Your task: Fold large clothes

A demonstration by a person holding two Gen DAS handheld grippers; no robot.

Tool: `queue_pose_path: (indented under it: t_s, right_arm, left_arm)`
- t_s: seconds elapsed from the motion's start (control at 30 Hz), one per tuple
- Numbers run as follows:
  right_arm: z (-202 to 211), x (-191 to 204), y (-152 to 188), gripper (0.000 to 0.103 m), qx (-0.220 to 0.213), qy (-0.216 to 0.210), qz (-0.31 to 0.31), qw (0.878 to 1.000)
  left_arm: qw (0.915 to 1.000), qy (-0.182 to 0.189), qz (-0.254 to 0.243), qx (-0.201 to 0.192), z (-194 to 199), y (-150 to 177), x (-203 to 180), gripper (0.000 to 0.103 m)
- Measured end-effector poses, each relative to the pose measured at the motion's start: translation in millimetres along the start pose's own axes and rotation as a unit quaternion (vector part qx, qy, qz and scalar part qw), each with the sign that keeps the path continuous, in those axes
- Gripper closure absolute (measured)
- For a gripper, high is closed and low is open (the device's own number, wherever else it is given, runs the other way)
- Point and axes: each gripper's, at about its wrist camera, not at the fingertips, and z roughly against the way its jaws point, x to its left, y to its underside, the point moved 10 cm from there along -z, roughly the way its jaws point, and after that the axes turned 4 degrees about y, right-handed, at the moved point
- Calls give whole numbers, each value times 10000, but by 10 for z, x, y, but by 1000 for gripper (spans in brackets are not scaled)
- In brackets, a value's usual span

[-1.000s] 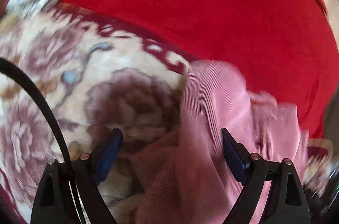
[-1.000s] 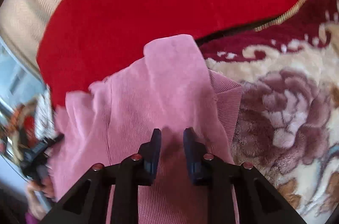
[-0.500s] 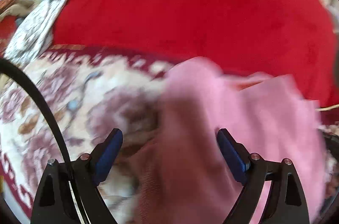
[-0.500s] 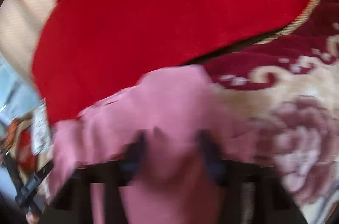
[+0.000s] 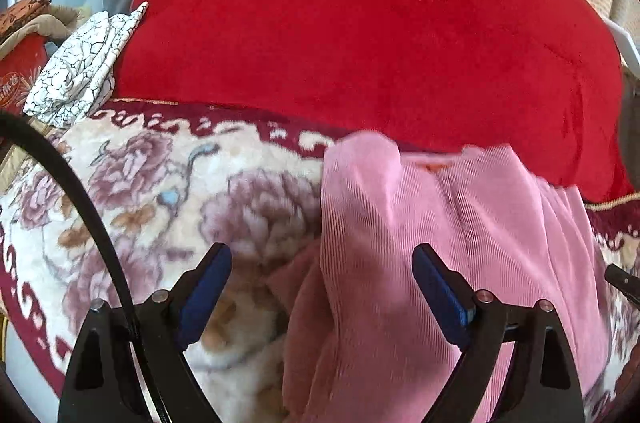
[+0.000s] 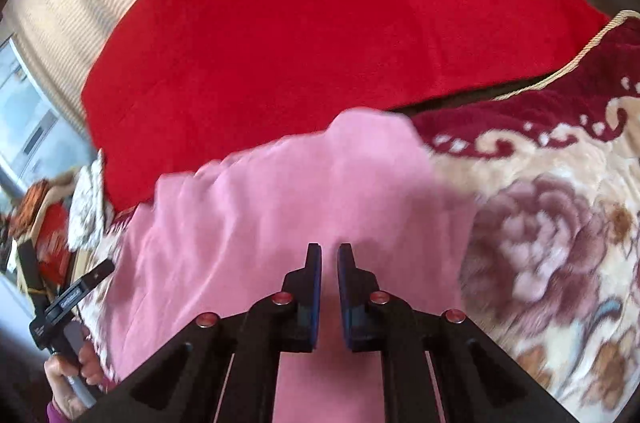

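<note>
Change: a second ago our right claw (image 6: 329, 265) had the garment (image 5: 460, 243) bunched and steep; now we see the cloth drawn out wider across the blanket (image 5: 160, 191), with our left claw's view swung to take in more of the red quilt (image 5: 360, 43).
Meaning: we judge the spreading step is under way and no fold is made yet.
Left claw (image 5: 322, 273): spread wide, gripping nothing; the garment's left edge hangs between its fingers, nearer the right one.
Right claw: fingers nearly together with pink cloth in the narrow gap; we take it as pinching the garment.
Garment: draped on the blanket, far edge reaching the quilt.
</note>
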Motion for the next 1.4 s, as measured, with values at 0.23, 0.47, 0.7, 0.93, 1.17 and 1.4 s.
queue_pose_path:
  t_s: [0.23, 0.47, 0.7, 0.93, 1.17, 1.4]
  right_arm:
    - [155, 160, 374, 87, 152, 85, 301, 9994]
    - [228, 99, 761, 32, 171, 222, 164, 9995]
    - [288, 179, 699, 33, -77, 369, 511, 9980]
    - [357, 291, 474, 35, -534, 186, 716, 9958]
    - [-23, 224, 605, 42, -36, 510, 932, 9943]
    - [308, 302, 486, 43, -527, 277, 837, 9947]
  left_arm:
    - [9955, -597, -730, 98, 156, 288, -100, 11]
    - [9916, -698, -1069, 227, -6, 624, -128, 5]
    - [9966, -399, -485, 541, -121, 691, 5, 0]
    - [9959, -136, 63, 887, -139, 791, 43, 0]
    - [9979, -621, 50, 155, 199, 539, 228, 0]
    - [9759, -1659, -1410, -150, 230, 491, -31, 0]
